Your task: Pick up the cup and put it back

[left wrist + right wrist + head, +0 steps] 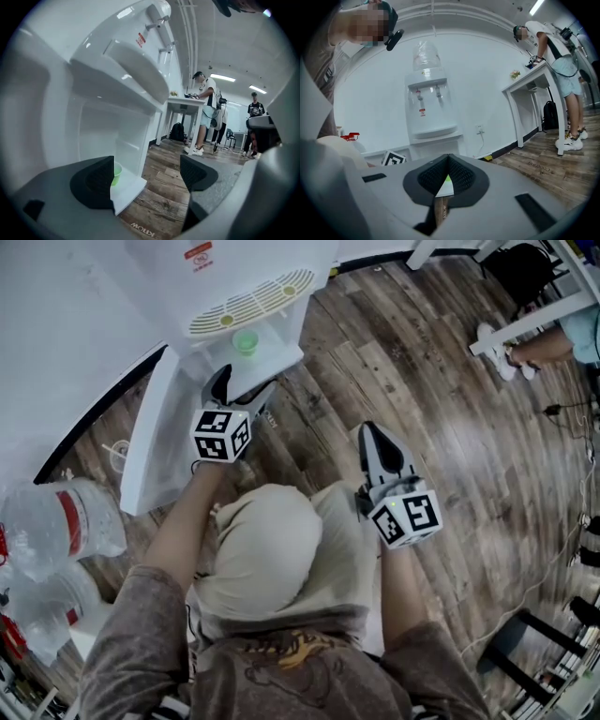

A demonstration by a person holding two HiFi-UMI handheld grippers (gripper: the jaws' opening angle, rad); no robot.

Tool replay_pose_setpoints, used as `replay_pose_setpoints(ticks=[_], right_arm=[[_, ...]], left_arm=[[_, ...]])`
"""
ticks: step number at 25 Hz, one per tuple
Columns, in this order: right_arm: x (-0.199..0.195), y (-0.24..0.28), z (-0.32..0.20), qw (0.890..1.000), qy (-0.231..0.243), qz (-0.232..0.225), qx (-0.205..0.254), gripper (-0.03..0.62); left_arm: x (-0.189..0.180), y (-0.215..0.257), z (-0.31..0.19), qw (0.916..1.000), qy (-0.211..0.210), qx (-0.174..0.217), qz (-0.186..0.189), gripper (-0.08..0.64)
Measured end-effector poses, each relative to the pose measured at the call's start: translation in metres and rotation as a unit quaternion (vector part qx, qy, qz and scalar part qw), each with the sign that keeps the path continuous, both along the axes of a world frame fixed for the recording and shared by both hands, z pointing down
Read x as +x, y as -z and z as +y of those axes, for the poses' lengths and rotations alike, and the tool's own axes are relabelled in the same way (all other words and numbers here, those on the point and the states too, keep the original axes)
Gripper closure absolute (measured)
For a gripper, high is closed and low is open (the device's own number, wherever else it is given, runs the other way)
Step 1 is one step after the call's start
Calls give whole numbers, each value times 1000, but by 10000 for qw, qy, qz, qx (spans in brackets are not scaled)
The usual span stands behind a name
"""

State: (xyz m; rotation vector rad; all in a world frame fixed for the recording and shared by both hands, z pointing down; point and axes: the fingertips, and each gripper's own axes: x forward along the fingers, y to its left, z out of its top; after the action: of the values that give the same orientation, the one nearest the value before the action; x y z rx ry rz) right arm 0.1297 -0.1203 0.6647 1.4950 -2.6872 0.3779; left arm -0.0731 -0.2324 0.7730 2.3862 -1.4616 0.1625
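Note:
A small green cup [246,341] stands upright on the white shelf [272,357] of the water dispenser [234,277], under its taps. My left gripper [246,381] is just in front of the shelf, a little short of the cup. It is open and nothing is between its pads. In the left gripper view the cup [116,172] shows beside the left pad [96,183] of that gripper [147,176], partly hidden by it. My right gripper [372,435] hangs shut over the wooden floor, further back and to the right. Its jaws [448,171] meet at the tips, with nothing in them.
Large water bottles [56,521] lie by the wall at the left. A white table [525,315] stands at the upper right with a person's shoes [497,348] under it. People [206,112] stand by that table. Dark chair legs [534,652] and a cable are at the lower right.

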Motion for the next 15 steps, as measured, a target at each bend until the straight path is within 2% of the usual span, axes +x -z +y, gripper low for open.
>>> replay_pose_setpoints(ticks=[10,15], right_arm=[[0,-1,2,9999,-74,18,-90,591],[3,-1,2,9998,-148,-12,-134,591]], left_arm=[[-11,-85,-65,9977,510,-353,-271,130],[-24,-120,-91,9940,847,-628,-301,130]])
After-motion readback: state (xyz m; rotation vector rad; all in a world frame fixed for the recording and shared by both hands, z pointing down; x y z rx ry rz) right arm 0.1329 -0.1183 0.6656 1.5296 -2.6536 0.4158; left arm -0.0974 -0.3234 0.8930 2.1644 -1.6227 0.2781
